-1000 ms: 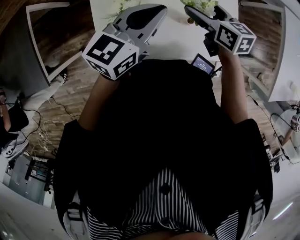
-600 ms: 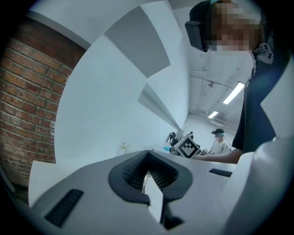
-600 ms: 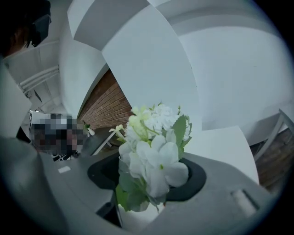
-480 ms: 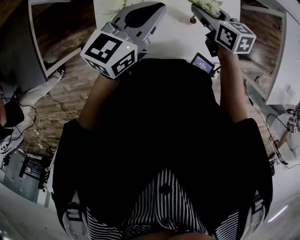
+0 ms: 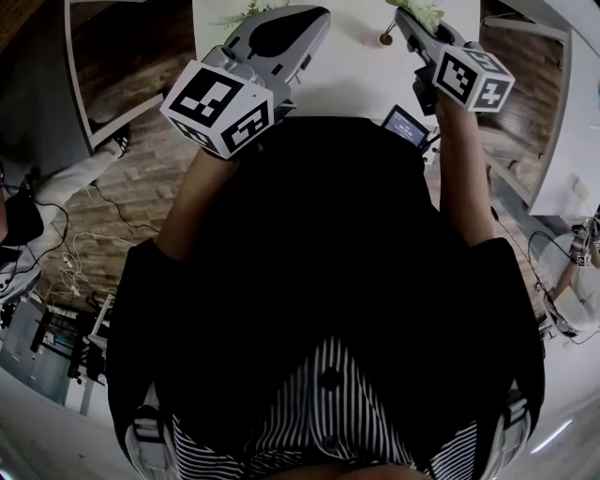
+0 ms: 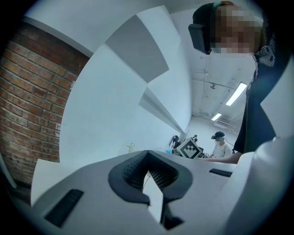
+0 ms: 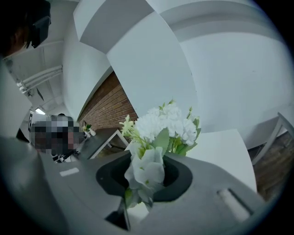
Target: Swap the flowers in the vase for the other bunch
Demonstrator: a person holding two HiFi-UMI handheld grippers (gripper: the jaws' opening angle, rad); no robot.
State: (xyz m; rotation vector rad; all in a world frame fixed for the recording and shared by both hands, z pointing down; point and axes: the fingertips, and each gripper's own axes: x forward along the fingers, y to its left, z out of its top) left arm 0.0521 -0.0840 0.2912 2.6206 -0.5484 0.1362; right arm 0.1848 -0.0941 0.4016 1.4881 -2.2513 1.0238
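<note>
**Item:** white flowers (image 7: pixel 167 124), at the far side of the worktop (image 5: pixel 347 75). A front bloom and its leaves sit between the jaws of my right hand-held gripper (image 7: pixel 147 179). I cannot make out the vase in any view.

**Jaws, right:** they have just been closing and now pinch bloom and leaf.

**Jaws, left hand-held gripper (image 6: pixel 149 172):** a narrow slit apart, nothing between them.

**Hazards:**
- The hold looks to be on petals and leaf, not firm stem. A pull could tear the bloom off or let the bunch slide free.
- A slanted pull could drag or tip the unseen vase.

**Pose, right:** forearm stretched forward, gripper tilted down toward the flowers, marker cube toward me.

**Pose, left:** roughly level, idle above the near worktop edge. Greenery (image 5: pixel 246 11) lies just beyond it, probably the other bunch.
</note>
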